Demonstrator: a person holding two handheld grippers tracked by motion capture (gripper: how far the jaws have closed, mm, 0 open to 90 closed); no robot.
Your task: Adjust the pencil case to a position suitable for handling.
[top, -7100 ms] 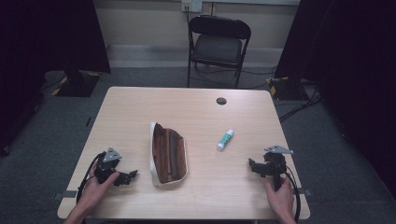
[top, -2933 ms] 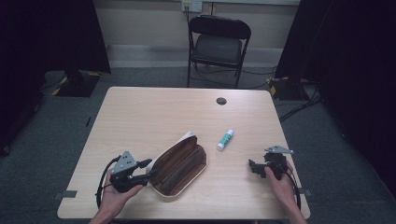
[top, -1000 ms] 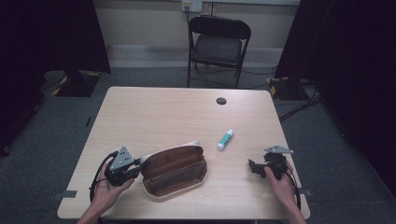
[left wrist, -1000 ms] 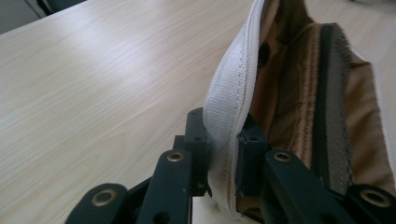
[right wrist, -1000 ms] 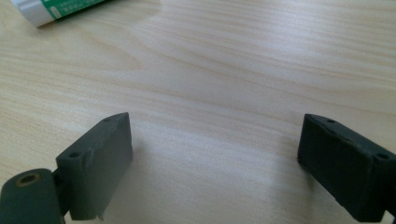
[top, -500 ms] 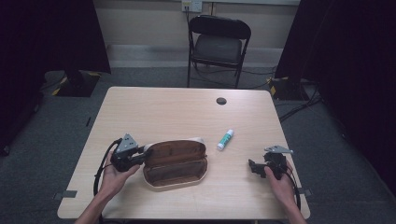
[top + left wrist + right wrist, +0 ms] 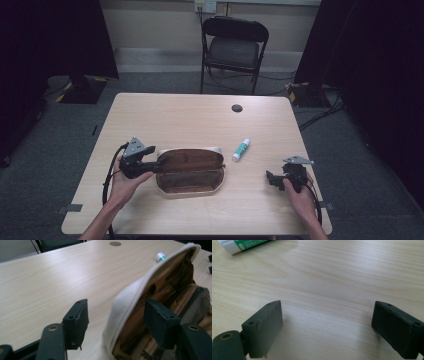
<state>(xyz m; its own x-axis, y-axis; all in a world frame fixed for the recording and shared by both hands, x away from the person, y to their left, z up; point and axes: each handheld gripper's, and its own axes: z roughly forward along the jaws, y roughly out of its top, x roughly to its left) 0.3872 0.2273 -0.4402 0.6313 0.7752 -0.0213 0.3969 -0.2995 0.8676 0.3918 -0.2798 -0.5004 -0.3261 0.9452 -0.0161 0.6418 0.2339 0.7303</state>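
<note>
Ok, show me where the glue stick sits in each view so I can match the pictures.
High view: the glue stick lies right of centre on the table, just off the open case's upper right corner.
Left gripper view: its green and white end peeks over the case's white rim, top right.
Right gripper view: its green label crosses the top left corner.
Shared landmark: the pale wood table.

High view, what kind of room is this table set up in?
Probably a studio or lab set up for recording: black curtains hang on both sides, cables trail over grey carpet, and a folding chair faces the bare wooden table.
</note>
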